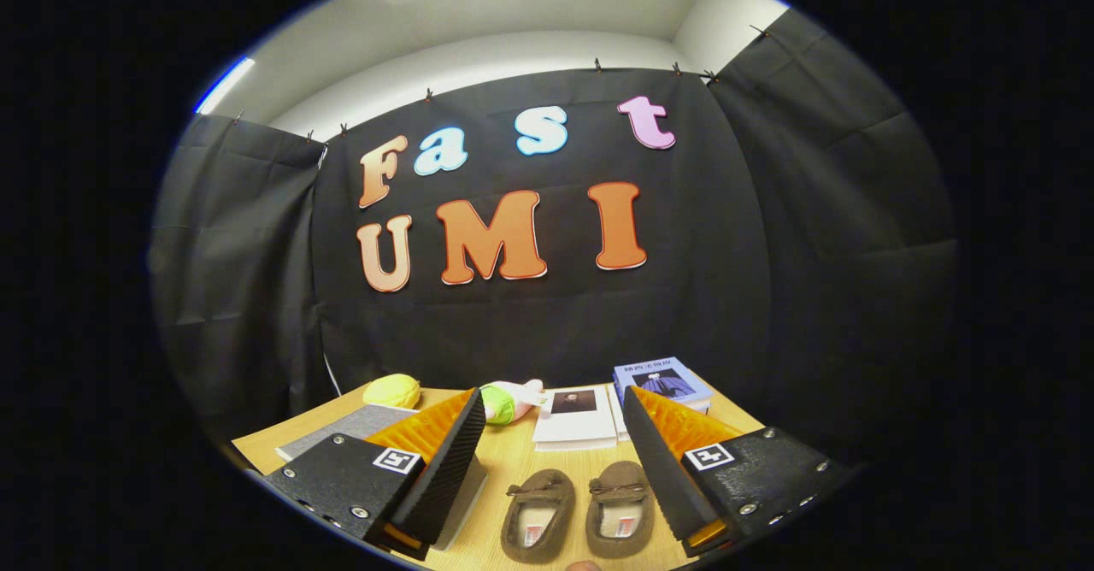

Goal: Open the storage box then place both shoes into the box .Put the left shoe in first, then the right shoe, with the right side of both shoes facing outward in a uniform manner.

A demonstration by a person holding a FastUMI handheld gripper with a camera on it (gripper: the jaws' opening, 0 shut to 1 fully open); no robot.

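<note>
Two brown moccasin shoes lie side by side on the wooden table [513,460], toes pointing away from me. One shoe [538,515] is nearer the left finger, the other [621,507] nearer the right finger. My gripper [551,398] is open and held above the table, with both shoes low between its fingers and nothing gripped. A flat grey-topped box with a white side [363,424] lies at the left, largely hidden behind the left finger; its top looks shut.
Beyond the fingers, a white book [574,417] and a blue book [662,381] lie at the back of the table. A yellow plush [393,391] and a green, pink and white soft toy [508,402] sit at the back left. Black cloth walls enclose the table.
</note>
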